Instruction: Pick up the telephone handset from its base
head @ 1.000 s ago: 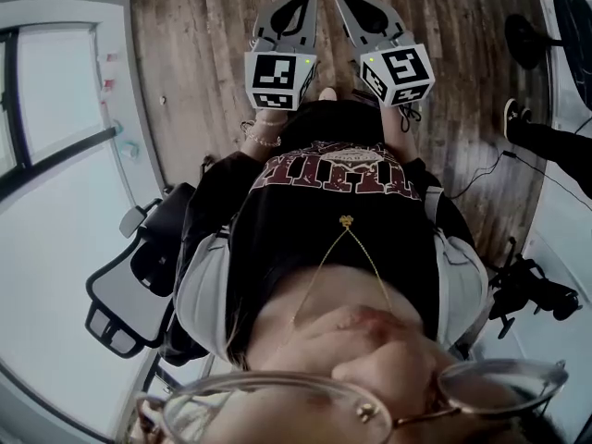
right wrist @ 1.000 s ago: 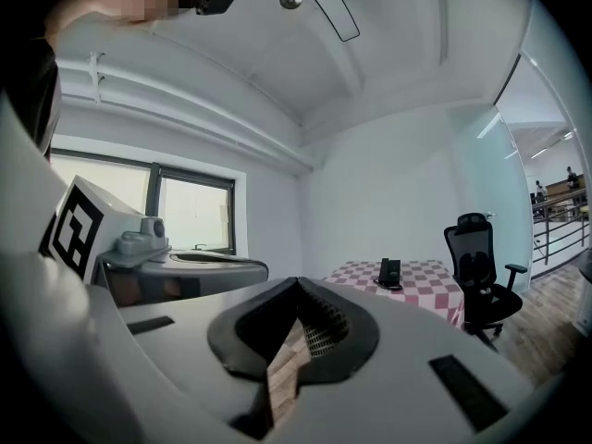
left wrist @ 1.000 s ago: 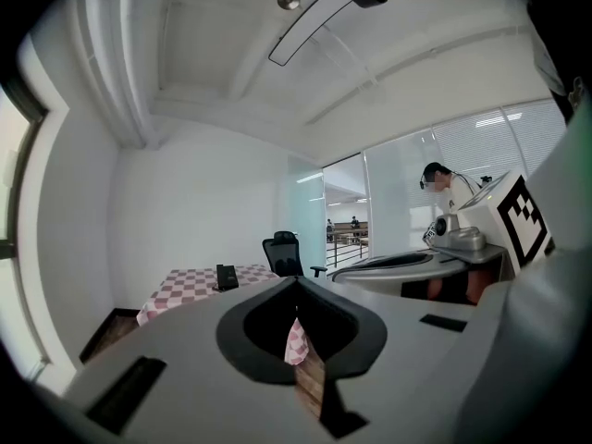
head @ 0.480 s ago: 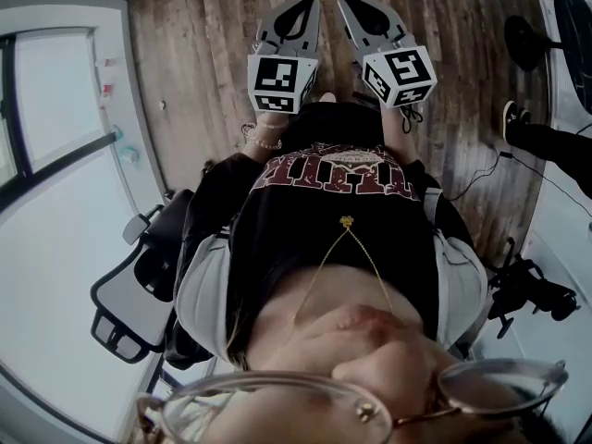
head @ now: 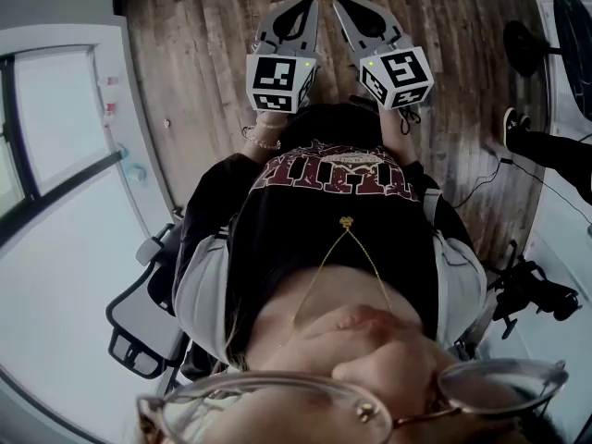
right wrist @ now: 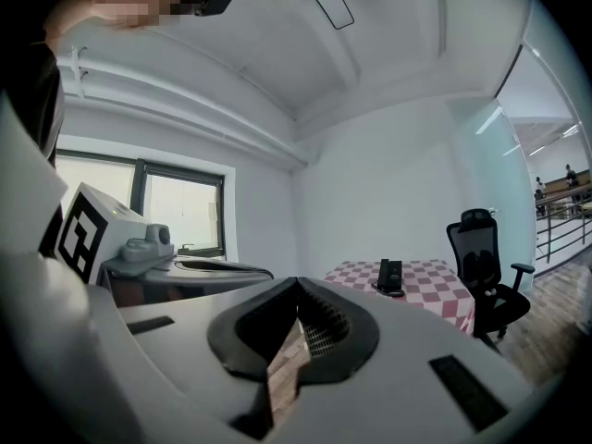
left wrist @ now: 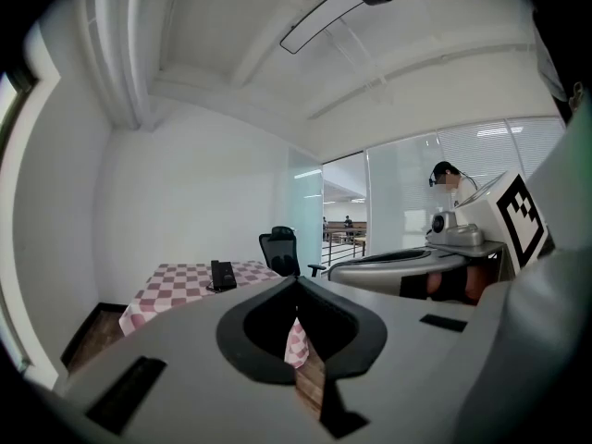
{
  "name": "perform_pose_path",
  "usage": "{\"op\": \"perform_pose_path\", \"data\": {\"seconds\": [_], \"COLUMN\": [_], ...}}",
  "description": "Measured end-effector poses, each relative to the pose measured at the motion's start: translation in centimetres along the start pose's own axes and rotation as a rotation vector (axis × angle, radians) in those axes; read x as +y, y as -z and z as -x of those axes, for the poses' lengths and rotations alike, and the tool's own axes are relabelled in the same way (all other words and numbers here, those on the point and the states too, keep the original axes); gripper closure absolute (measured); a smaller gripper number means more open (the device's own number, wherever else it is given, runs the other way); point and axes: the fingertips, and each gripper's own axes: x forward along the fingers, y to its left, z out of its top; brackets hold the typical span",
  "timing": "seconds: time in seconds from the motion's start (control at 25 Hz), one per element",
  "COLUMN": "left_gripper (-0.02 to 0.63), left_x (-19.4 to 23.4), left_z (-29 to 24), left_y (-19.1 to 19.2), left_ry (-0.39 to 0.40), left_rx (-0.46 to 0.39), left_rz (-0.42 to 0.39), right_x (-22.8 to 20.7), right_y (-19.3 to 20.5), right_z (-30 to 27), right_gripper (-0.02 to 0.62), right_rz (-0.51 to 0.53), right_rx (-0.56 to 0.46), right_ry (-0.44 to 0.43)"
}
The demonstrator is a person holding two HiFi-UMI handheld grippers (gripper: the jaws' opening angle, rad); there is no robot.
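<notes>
The black telephone [left wrist: 222,274] stands on a table with a pink-and-white checked cloth [left wrist: 180,285], far ahead across the room. It shows again in the right gripper view, telephone [right wrist: 389,276] on the checked table [right wrist: 435,283]. It is too small to tell handset from base. My left gripper [left wrist: 297,281] and right gripper [right wrist: 297,281] are both shut and hold nothing. In the head view the left gripper [head: 305,0] and right gripper [head: 339,0] are side by side over a wooden floor, in front of the person's body. The phone is hidden in that view.
A black office chair [right wrist: 483,266] stands beside the checked table, chair [left wrist: 280,248]. Another chair [head: 148,317] is close by the person's left side, next to a white wall with a window [head: 55,109]. A seated person's leg and shoe [head: 546,141] and cables lie on the right.
The floor and the chair at lower left have slid down through the head view as the person walks forward. Both grippers keep their pose, shut and side by side.
</notes>
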Motion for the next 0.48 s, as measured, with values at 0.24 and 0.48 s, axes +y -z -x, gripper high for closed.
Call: {"op": "perform_pose_path", "data": {"seconds": [0.24, 0.48], "left_gripper": [0.606, 0.606], "left_x": [2.1, 4.0], "left_z": [-2.2, -4.0], "left_y": [-0.1, -0.2], "left_ry": [0.031, 0.059], "left_rx": [0.005, 0.008], "left_rz": [0.01, 0.021], "right_x": [-1.0, -2.0], "right_y": [-0.1, -0.2], "right_z": [-2.7, -4.9], "right_gripper": [0.576, 0.575], "right_rz": [0.003, 0.008], "right_rx": [0.006, 0.015], "right_ry": [0.001, 0.02]}}
